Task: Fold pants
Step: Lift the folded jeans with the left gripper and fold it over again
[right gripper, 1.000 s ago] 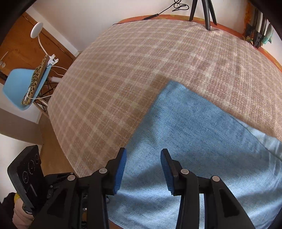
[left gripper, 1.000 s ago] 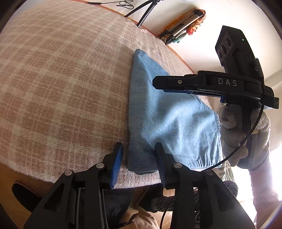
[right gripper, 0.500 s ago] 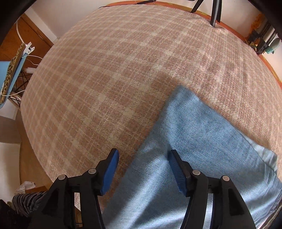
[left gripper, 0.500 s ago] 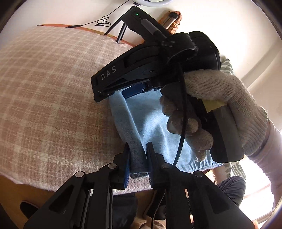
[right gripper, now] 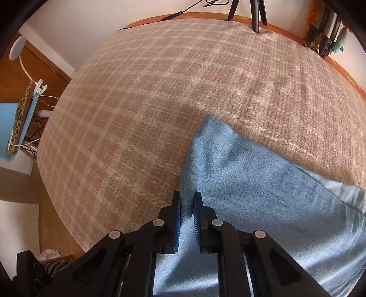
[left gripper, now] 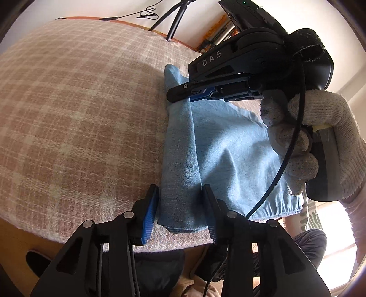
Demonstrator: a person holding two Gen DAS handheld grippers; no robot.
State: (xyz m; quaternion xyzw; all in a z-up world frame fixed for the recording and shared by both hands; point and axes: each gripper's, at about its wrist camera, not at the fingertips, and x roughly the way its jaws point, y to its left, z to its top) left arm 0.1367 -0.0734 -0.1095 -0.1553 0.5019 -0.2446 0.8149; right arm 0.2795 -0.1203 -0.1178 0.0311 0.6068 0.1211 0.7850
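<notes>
Light-blue pants (left gripper: 219,148) lying folded on the plaid-covered tabletop (left gripper: 68,114), long axis running away from both grippers. Right gripper (right gripper: 187,212) closing, pinching the left folded edge. Left gripper (left gripper: 180,205) opening, straddling that same edge nearer the waistband.

Left tongs (left gripper: 180,210) opening, right tongs (right gripper: 187,206) closing

A home room, by the look of it — a plaid blanket (right gripper: 160,91) spread over a wooden table, a blue chair (right gripper: 9,128) by a wooden door (right gripper: 45,66), a tripod (right gripper: 256,13) against plain white walls.
</notes>
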